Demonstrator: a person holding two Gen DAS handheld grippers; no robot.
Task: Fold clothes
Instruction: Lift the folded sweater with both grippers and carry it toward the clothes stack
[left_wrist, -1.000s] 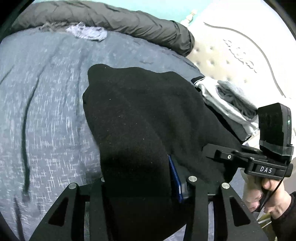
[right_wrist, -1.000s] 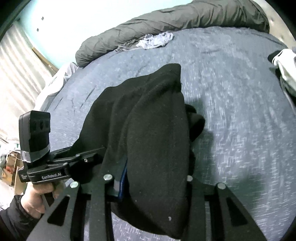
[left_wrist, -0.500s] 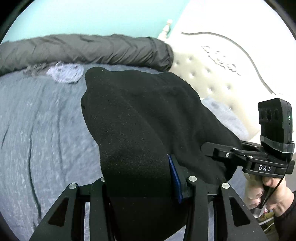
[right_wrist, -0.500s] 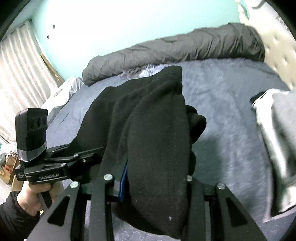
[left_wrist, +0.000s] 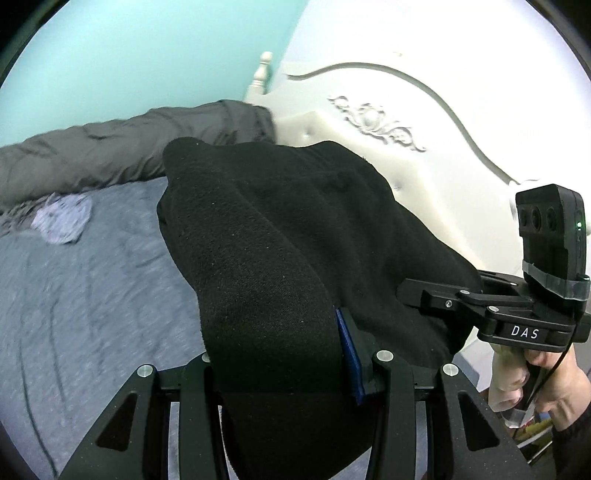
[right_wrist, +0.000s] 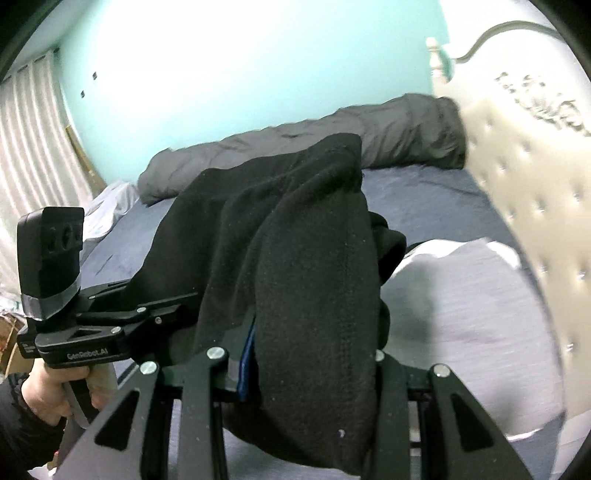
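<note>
Both tools, left tool (left_wrist: 280, 354) and right tool (right_wrist: 314, 354), clamp the black garment (left_wrist: 295, 229), which you've now lifted clear of the bed (left_wrist: 92, 295) (folded, presumably heading to the stack).

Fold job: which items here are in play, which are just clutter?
In play:
- black fleece garment
- left tongs, clamped on it
- right tongs, clamped on it

Lying about:
- grey duvet roll
- small grey cloth
- white-grey garment
- headboard
</note>
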